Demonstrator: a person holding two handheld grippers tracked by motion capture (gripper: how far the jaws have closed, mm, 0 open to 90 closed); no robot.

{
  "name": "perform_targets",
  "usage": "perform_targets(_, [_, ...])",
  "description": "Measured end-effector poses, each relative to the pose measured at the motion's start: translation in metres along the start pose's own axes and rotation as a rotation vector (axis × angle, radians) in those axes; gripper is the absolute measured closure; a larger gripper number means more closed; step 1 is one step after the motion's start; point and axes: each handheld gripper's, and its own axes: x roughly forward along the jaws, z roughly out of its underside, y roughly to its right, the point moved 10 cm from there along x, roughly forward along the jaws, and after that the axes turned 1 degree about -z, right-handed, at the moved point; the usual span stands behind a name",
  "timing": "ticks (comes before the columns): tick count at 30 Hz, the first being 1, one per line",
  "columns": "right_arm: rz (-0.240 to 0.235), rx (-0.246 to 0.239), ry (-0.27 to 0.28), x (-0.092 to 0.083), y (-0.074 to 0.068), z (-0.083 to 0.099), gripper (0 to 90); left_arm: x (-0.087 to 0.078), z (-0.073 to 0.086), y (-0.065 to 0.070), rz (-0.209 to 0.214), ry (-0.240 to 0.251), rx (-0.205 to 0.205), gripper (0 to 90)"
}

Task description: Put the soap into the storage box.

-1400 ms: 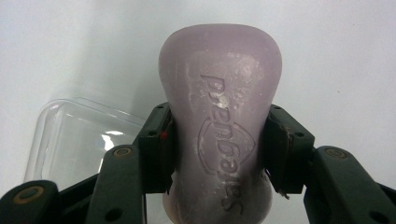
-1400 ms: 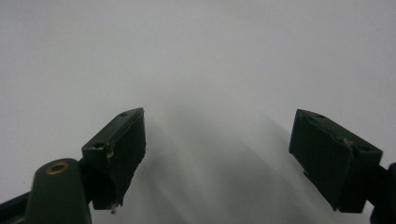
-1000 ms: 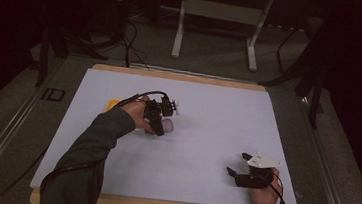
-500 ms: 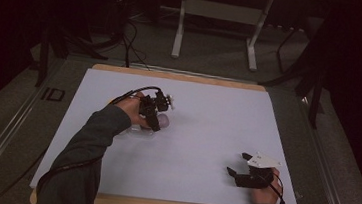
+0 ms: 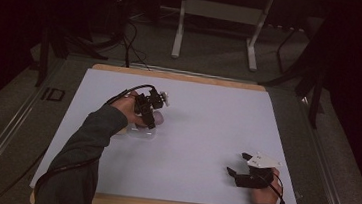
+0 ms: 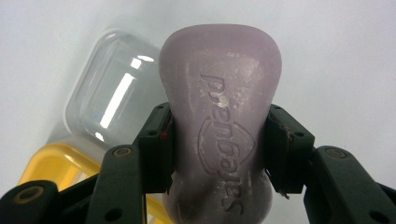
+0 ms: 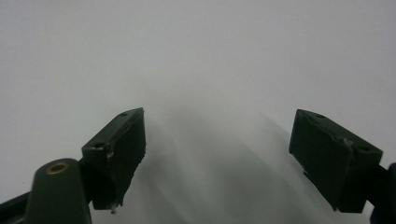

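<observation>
**Left hand-held gripper clamps a bar of soap; right one rests open**

The left hand-held gripper [image 6: 217,154] has its two black jaws pressed against the sides of a pale purple soap bar [image 6: 219,116] with embossed lettering, holding it above the white tabletop [image 5: 208,114]. Just behind the soap lies a clear plastic lid [image 6: 114,93], and beside that, toward the lower left of the left gripper view, a yellow container [image 6: 56,165]. In the high view this gripper [image 5: 150,116] sits left of centre, held by a hand with a dark sleeve [image 5: 89,143].

The right hand-held gripper [image 7: 217,158] has its jaws spread wide apart with nothing between them. It rests near the tabletop's front right corner [image 5: 250,171].
</observation>
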Motion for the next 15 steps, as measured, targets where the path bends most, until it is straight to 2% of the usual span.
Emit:
perform_targets(3, [0.0,0.0,0.0,0.0,0.0,0.0,18.4,0.0,0.001,-0.002,0.0,0.001,-0.017,49.9])
perform_targets(7, [0.001,-0.001,0.0,0.0,0.0,0.0,18.3,0.001,0.006,-0.01,-0.014,0.002,-0.058,49.8])
perform_targets(9, [0.001,-0.001,0.0,0.0,0.0,0.0,18.4,0.001,0.008,-0.012,-0.008,0.003,-0.076,49.9])
perform_targets(14, [0.001,-0.001,0.0,0.0,0.0,0.0,18.4,0.001,0.011,-0.018,-0.013,0.004,-0.1,49.9])
perform_targets(15, [0.001,-0.002,0.0,0.0,0.0,0.0,18.4,0.001,0.013,-0.02,-0.013,0.006,-0.121,49.8])
